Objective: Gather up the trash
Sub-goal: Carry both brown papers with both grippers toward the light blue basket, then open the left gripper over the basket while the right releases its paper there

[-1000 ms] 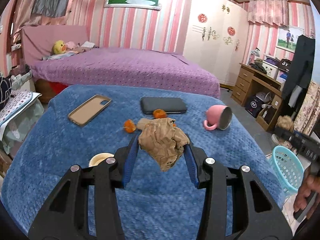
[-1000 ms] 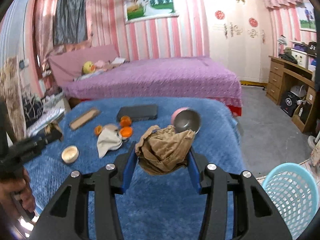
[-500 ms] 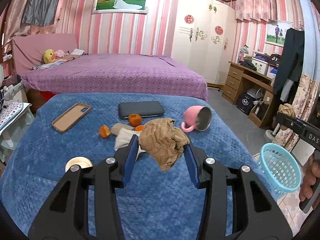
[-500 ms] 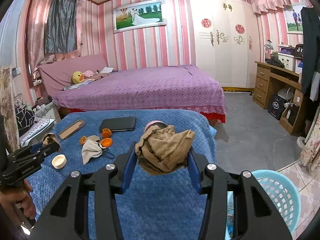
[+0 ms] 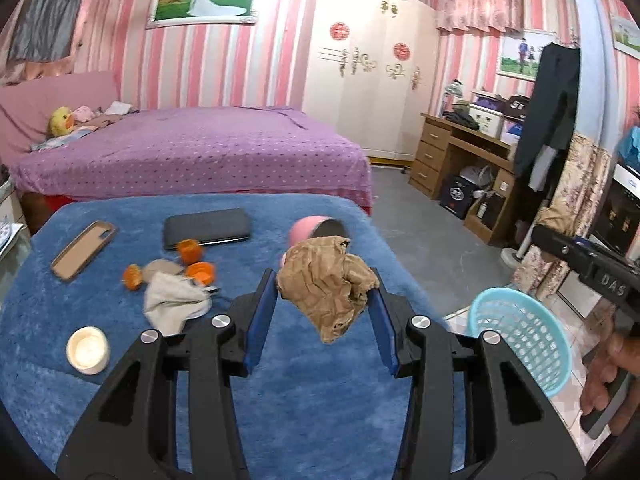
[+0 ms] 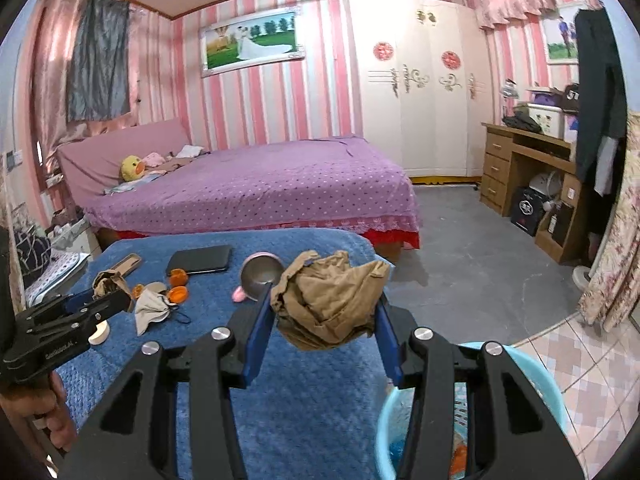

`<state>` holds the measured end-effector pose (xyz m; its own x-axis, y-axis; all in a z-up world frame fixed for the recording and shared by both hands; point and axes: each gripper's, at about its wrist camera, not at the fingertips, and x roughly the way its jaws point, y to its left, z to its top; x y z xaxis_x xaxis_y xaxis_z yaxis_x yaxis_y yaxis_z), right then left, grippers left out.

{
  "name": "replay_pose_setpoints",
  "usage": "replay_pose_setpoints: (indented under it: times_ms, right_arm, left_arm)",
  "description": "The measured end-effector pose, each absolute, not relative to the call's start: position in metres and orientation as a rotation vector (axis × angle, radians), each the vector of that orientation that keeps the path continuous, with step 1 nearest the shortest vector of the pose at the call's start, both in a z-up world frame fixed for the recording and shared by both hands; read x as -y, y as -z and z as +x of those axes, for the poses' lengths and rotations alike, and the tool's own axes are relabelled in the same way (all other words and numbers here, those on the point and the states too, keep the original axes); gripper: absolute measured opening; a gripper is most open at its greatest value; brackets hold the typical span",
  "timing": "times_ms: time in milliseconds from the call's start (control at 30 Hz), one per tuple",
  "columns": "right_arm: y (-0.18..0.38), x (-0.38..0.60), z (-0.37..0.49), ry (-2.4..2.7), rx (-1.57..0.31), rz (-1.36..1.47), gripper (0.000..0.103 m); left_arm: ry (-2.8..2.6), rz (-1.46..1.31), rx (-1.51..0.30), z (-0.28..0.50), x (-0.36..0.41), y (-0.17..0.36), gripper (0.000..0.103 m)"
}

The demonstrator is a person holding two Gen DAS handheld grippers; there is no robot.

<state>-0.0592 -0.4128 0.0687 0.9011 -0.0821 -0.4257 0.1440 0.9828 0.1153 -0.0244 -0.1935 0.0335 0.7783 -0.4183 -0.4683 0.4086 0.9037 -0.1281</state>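
Your left gripper (image 5: 326,312) is clamped on a crumpled wad of brown paper (image 5: 326,284), its blue pads pressing the wad from both sides so it hangs clear of the blue blanket (image 5: 300,420) below. Your right gripper (image 6: 326,320) is likewise closed on a second brown paper wad (image 6: 328,304), held up above the near right edge of the blanket. The light blue basket (image 6: 532,384) sits on the floor just beside that corner, right under the right gripper's frame, with something orange and blue lying in it. On the blanket behind you lie orange peel pieces (image 5: 192,260), a grey cloth mask (image 5: 172,300), a pink mug (image 5: 312,230) tipped on its side, a dark phone (image 5: 206,228), a phone case (image 5: 84,250) and a small round white lid (image 5: 88,350). In the left view, your right hand (image 5: 608,376) shows at the right edge.
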Motion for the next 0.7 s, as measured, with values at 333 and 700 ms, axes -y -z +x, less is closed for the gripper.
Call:
replay_pose_setpoints:
  times_ms: [333, 700]
  right_arm:
    - [-0.068, 0.476, -0.09, 0.316, -0.428, 0.188, 0.047]
    - [-0.07, 0.539, -0.132, 0.454, -0.372, 0.301, 0.067]
  left_arm:
    - [0.568, 0.012, -0.518, -0.041, 0.275, -0.039, 0.044]
    - [0.769, 0.054, -0.581, -0.067, 0.385, -0.025, 0.046]
